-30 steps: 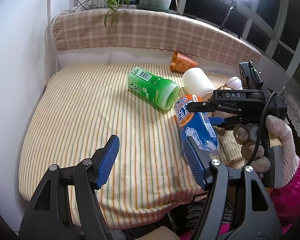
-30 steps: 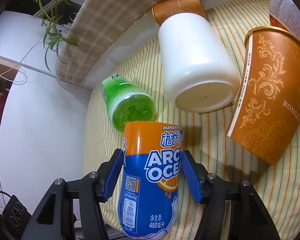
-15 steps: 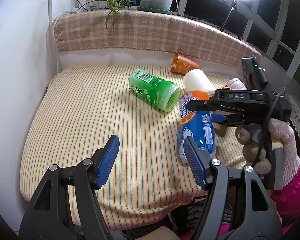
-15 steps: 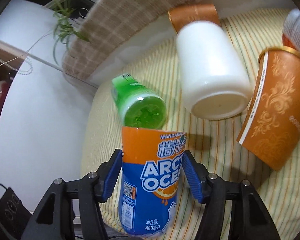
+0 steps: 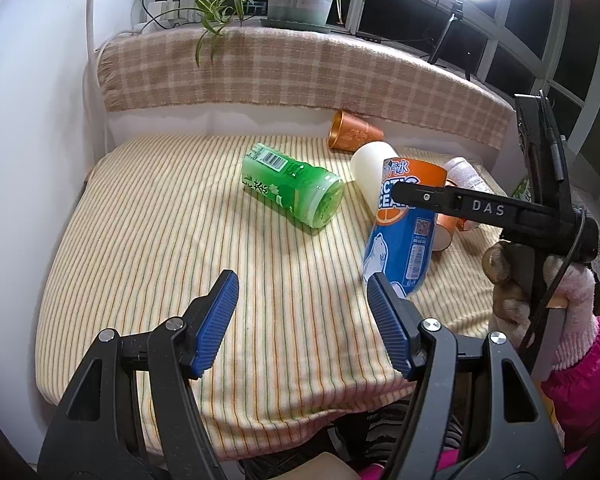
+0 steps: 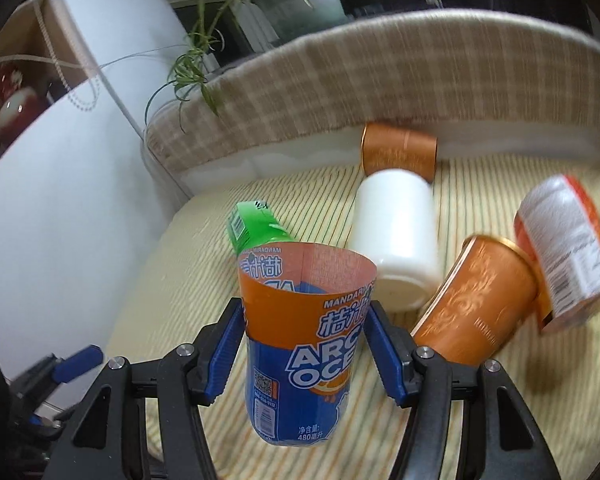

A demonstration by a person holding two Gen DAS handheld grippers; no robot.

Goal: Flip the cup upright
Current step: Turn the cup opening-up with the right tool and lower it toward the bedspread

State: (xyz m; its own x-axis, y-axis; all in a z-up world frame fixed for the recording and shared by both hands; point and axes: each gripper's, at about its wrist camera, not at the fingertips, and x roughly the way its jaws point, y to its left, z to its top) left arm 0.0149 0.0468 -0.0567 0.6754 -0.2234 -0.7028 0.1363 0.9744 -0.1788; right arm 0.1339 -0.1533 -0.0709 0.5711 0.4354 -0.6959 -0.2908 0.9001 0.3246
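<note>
Your right gripper clamps the blue-and-orange cup, nearly upright with its mouth up, above the striped cloth. Your left gripper hangs wide, holding nothing.

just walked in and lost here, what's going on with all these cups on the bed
A person holds a gripper in each hand. The right gripper is clamped on the blue and orange cup and has it raised nearly upright, open end up, above the striped cloth. The left gripper hangs open and holds nothing. The green cup, white cup and two orange cups lie on their sides.
</note>
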